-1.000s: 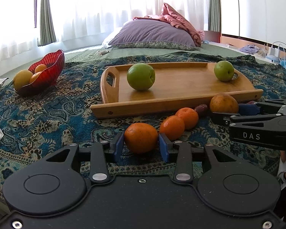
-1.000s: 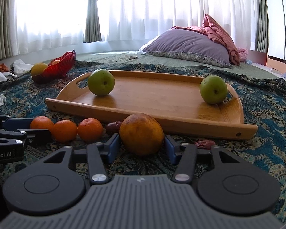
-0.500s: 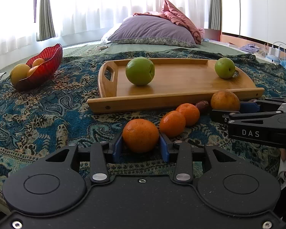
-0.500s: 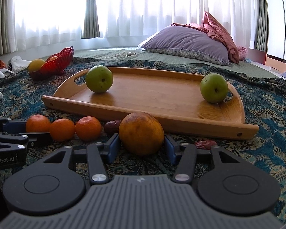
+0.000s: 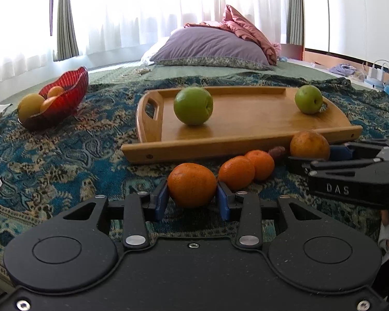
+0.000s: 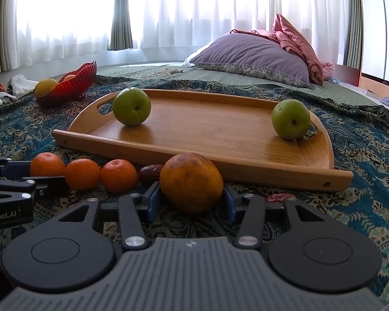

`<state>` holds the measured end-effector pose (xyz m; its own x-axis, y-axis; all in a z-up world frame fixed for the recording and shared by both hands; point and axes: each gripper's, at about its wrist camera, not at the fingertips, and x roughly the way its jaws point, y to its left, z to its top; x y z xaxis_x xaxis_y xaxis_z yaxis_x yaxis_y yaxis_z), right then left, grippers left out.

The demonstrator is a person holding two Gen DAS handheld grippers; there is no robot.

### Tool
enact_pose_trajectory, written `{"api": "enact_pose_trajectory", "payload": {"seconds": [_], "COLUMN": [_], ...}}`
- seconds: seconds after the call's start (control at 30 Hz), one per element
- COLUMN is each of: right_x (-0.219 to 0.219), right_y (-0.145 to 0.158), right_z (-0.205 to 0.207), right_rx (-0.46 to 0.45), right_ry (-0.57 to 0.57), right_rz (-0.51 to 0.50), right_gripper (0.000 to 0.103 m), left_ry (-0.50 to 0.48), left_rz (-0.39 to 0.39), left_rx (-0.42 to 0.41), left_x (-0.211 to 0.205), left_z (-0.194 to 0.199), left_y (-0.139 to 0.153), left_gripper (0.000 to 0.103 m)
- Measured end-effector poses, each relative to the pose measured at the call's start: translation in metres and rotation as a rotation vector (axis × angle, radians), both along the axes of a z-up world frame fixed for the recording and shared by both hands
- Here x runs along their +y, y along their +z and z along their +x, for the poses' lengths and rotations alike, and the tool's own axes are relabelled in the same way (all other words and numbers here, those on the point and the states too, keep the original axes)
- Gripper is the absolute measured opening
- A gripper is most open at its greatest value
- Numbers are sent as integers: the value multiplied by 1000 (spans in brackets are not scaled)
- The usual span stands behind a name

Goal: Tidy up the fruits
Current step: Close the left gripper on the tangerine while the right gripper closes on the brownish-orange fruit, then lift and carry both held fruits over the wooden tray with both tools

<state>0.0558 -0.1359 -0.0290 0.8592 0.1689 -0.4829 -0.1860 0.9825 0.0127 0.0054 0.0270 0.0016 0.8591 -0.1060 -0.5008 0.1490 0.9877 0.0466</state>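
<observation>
Two fruits on the patterned bedspread, before the wooden tray. Left hand-held gripper clamped on a small orange; right hand-held gripper closing around the larger mottled orange. Both look firm, round, roll-prone: grip across the widest girth, moderate squeeze.

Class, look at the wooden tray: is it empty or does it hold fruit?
Not empty. The wooden tray holds two green apples, one near its left handle, one at the right end.

Patterned blue bedspread under wooden tray, red bowl, loose oranges.
</observation>
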Motion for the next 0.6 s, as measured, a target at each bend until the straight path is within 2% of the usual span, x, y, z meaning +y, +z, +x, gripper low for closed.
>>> {"api": "enact_pose_trajectory", "payload": {"seconds": [0.33,0.6], "right_x": [1,-14], "right_y": [24,46], "right_z": [0,25], "right_rx": [-40,-62], "right_ry": [0,-50], "right_rz": [-6,27], "right_gripper": [53,53], "left_ry": [-9,-23], "left_rz": [-12,-18], "left_rx": [-70,-99], "left_x": [0,-8], "left_z": [14,46], "left_y": [31,60], "left_gripper": [37,37]}}
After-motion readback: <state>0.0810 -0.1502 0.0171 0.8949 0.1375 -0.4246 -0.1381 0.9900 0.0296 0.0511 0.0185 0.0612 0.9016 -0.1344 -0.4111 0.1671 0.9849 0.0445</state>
